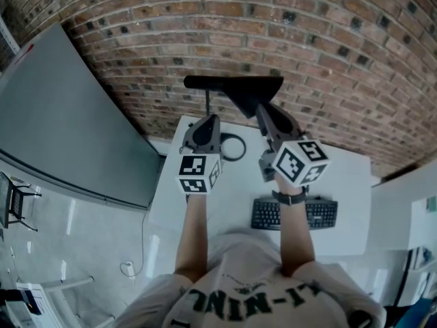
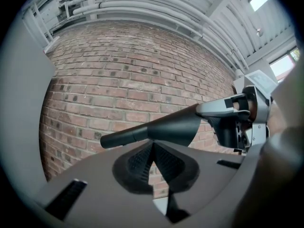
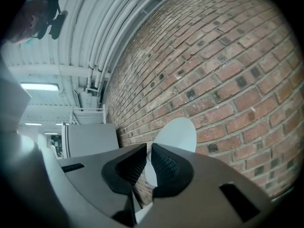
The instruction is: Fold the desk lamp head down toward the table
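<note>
Jaws of right gripper (image 3: 148, 152) pinched on the wide end of the lamp head (image 1: 232, 83); jaws of left gripper (image 2: 152, 145) pressed together, empty, near the stem (image 1: 208, 102). Behind, brick wall (image 1: 287, 26); below, white tabletop (image 1: 345, 176) with keyboard (image 1: 293, 214). Head level, raised well above tabletop. Likely step: grip made, folding not yet begun. Next: swinging the head down about its hinge, pinch kept firm. No brand legible; shirt (image 1: 259, 292) lettering upside down, unreadable.
</note>
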